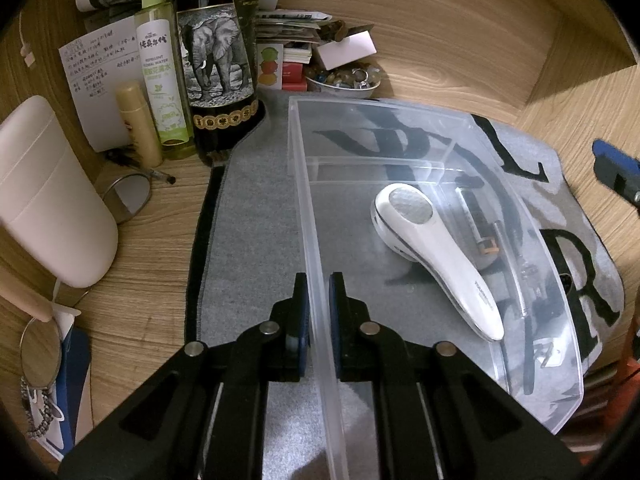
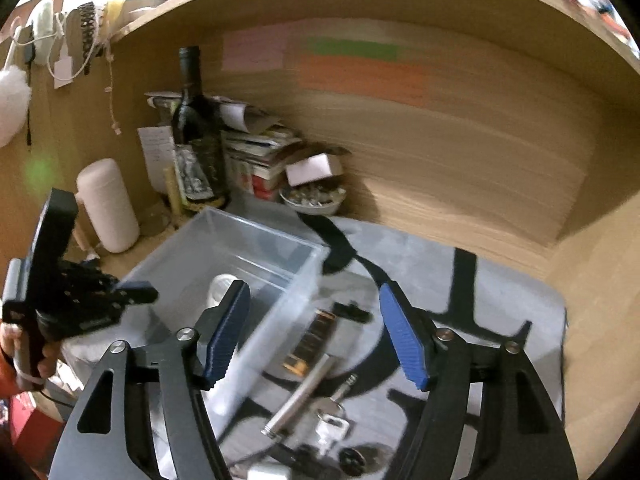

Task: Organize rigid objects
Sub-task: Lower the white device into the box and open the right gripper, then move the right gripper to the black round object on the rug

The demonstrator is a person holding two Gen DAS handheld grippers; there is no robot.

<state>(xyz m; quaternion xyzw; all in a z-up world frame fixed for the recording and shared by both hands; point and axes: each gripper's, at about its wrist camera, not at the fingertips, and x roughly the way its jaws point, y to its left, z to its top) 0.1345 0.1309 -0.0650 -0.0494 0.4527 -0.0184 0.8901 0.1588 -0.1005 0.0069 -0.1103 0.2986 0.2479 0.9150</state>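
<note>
— While the left gripper (image 1: 319, 312) is clamping its blue pads on the near wall of the clear plastic bin (image 1: 298, 184), what is lying inside?

— A white handheld device (image 1: 436, 256) with a round mesh face is resting on the bin's floor, its handle pointing toward the near right corner.

— And the right gripper (image 2: 316, 332)?

— Its jaws are standing apart with nothing between them, hanging above the grey mat (image 2: 500, 292). No earlier view is given, so I am only telling how they stand.

— What is waiting outside the bin?

— A silver metal tube (image 2: 300, 396), a key (image 2: 332, 424) and a dark rectangular piece (image 2: 316, 336) are lying on the mat just beside the bin's right wall; the view is blurred.
</note>
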